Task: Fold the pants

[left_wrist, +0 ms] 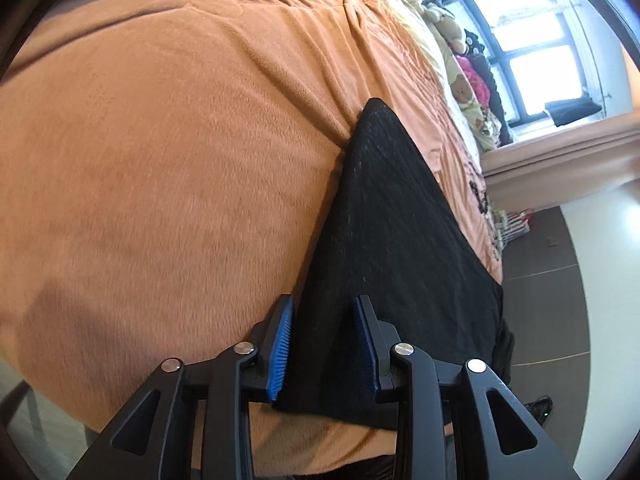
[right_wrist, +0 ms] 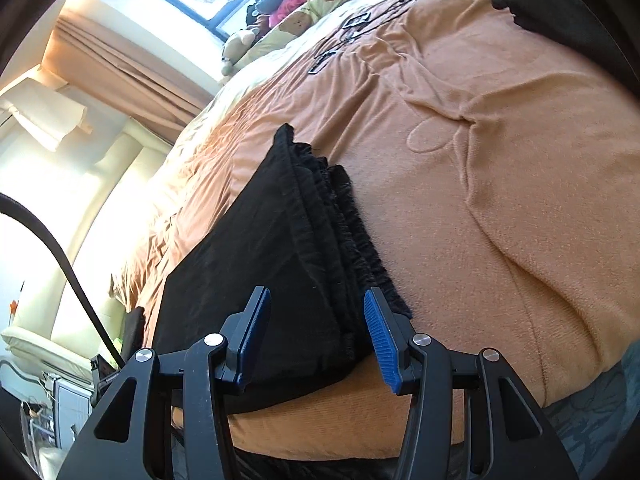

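Note:
Black pants (left_wrist: 392,232) lie folded flat on an orange blanket (left_wrist: 160,160) near the bed's front edge. In the right wrist view the pants (right_wrist: 260,264) show their gathered elastic waistband (right_wrist: 352,220) along the right side. My left gripper (left_wrist: 322,340) is open, its blue pads on either side of the near corner of the pants, just above the cloth. My right gripper (right_wrist: 316,336) is open, its pads on either side of the near edge of the pants by the waistband. Neither holds anything.
The orange blanket (right_wrist: 500,160) covers the bed, with wrinkles to the right. Pillows and soft toys (right_wrist: 288,12) lie at the far end under a window (left_wrist: 532,40). Another dark garment (right_wrist: 552,12) lies at the far right. Dark tiled floor (left_wrist: 552,300) lies beside the bed.

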